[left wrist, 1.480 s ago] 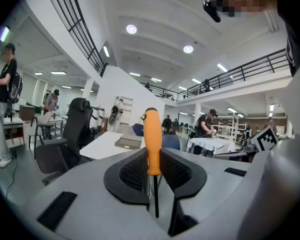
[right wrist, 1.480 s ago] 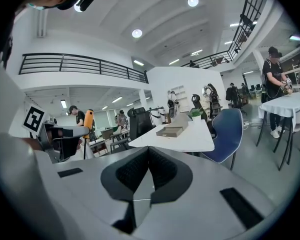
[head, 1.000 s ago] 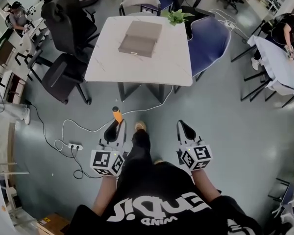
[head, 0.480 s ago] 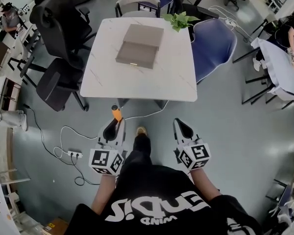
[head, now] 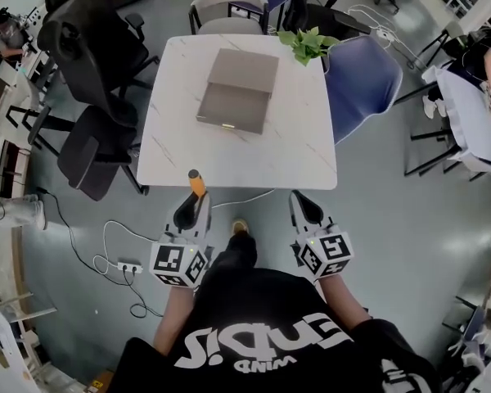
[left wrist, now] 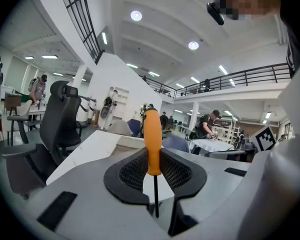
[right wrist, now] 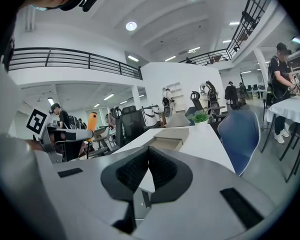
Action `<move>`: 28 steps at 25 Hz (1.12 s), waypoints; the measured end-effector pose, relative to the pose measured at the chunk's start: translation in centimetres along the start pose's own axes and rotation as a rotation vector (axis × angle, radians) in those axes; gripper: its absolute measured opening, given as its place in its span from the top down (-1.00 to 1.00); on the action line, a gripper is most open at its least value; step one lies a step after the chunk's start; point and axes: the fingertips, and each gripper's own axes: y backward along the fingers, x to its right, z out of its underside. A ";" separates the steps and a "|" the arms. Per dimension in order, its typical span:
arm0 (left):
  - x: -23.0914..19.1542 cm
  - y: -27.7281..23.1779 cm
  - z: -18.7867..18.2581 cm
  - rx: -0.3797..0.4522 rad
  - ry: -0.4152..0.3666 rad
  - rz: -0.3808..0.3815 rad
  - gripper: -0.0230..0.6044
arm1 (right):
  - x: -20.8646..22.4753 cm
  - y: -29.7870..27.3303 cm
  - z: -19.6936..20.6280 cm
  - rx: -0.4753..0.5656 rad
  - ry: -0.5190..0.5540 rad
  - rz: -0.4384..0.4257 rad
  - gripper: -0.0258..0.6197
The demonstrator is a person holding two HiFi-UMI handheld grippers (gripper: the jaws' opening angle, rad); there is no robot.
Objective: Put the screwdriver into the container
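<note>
An orange-handled screwdriver (head: 196, 183) stands upright in my left gripper (head: 192, 210), which is shut on its thin metal shaft (left wrist: 156, 196), handle (left wrist: 151, 140) up. The container (head: 238, 91) is a flat grey box with its lid open, lying on the white marble table (head: 295, 150) ahead of both grippers. My left gripper (left wrist: 152, 156) is just short of the table's near edge. My right gripper (head: 304, 209) is shut with nothing in it; its pads (right wrist: 148, 151) meet at the tip. The right gripper view shows the container (right wrist: 170, 136) and the orange handle (right wrist: 91, 120).
Black office chairs (head: 90, 142) stand left of the table, and a blue chair (head: 364, 72) stands at its right. A small green plant (head: 307, 43) sits at the table's far right corner. A power strip with cable (head: 127, 266) lies on the floor at left. People work at other tables.
The table and container have come closer in the head view. Both grippers now reach the table's near edge, with the screwdriver still held upright in the left one.
</note>
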 end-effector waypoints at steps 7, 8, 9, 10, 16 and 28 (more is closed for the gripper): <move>-2.7 -3.6 -2.2 0.005 -0.008 0.053 0.66 | 1.1 -4.0 -2.8 0.035 -0.001 0.051 0.88; -2.9 -3.9 -2.4 0.004 -0.013 0.064 0.66 | 1.2 -4.3 -3.0 0.039 -0.002 0.060 0.88; -3.0 -4.3 -2.6 0.002 -0.017 0.073 0.66 | 1.3 -4.5 -3.2 0.043 -0.005 0.069 0.88; -3.2 -4.6 -2.7 0.001 -0.019 0.081 0.66 | 1.4 -4.7 -3.4 0.046 -0.006 0.076 0.88; -3.6 -6.8 -3.5 0.001 -0.016 0.107 0.66 | 2.4 -5.1 -4.4 0.052 -0.004 0.105 0.88; -5.5 -11.5 -5.1 0.012 -0.025 0.080 0.66 | 5.5 -8.9 -5.8 0.049 -0.007 0.096 0.88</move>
